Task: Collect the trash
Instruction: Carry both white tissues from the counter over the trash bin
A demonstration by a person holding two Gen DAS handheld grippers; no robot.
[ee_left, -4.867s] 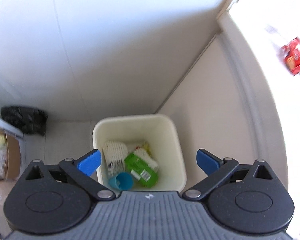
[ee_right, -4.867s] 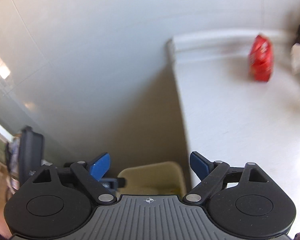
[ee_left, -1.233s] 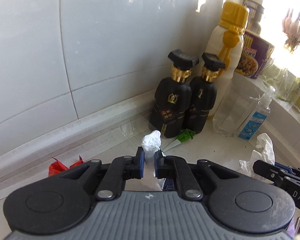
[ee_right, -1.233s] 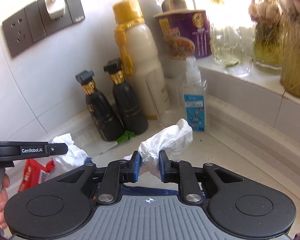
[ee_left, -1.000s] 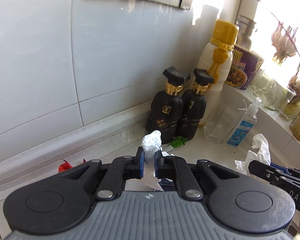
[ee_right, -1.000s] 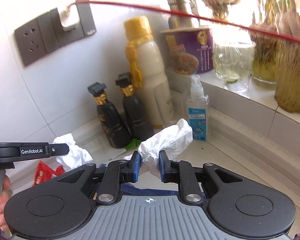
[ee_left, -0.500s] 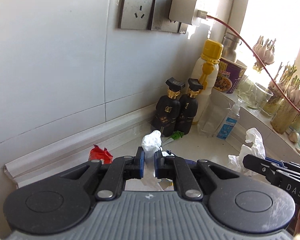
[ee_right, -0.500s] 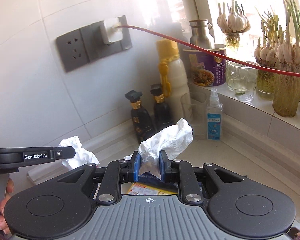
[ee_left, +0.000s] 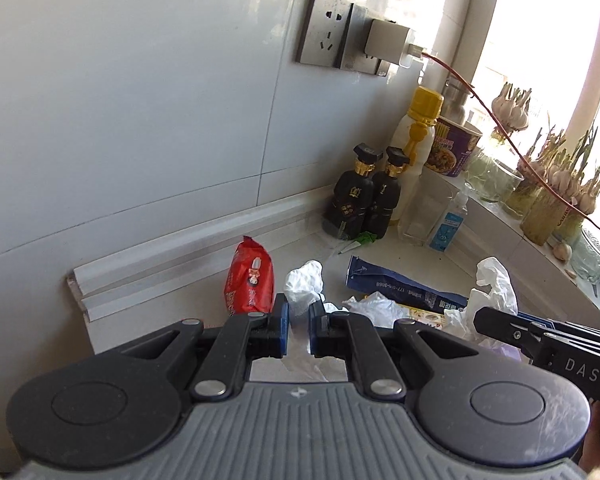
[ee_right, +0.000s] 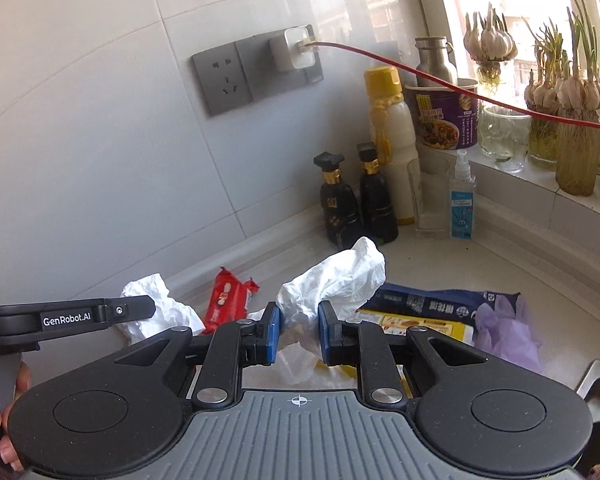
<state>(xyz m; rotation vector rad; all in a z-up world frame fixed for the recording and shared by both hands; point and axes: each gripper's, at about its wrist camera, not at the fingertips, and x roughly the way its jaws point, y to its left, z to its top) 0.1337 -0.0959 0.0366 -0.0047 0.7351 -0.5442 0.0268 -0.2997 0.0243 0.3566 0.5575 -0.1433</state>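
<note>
The white counter (ee_left: pixel 384 252) is running along the tiled wall (ee_left: pixel 140 100) toward a bright window sill. On the wall a grey socket plate (ee_right: pixel 236 76) is carrying a white charger with a red cable (ee_right: pixel 440 80). In the corner a tall white bottle with a yellow cap (ee_right: pixel 392 140) is standing behind two black bottles (ee_left: pixel 364 204). A dark blue food packet (ee_left: pixel 400 288) and a red snack wrapper (ee_left: pixel 250 280) are lying flat on the counter. The right gripper (ee_right: pixel 298 334) is pinching a large crumpled white tissue (ee_right: pixel 336 280), which is sticking up above its blue pads. The left gripper (ee_left: pixel 298 326) is pressing its pads on a smaller white tissue wad (ee_left: pixel 304 284), held above the counter beside the red wrapper.
</note>
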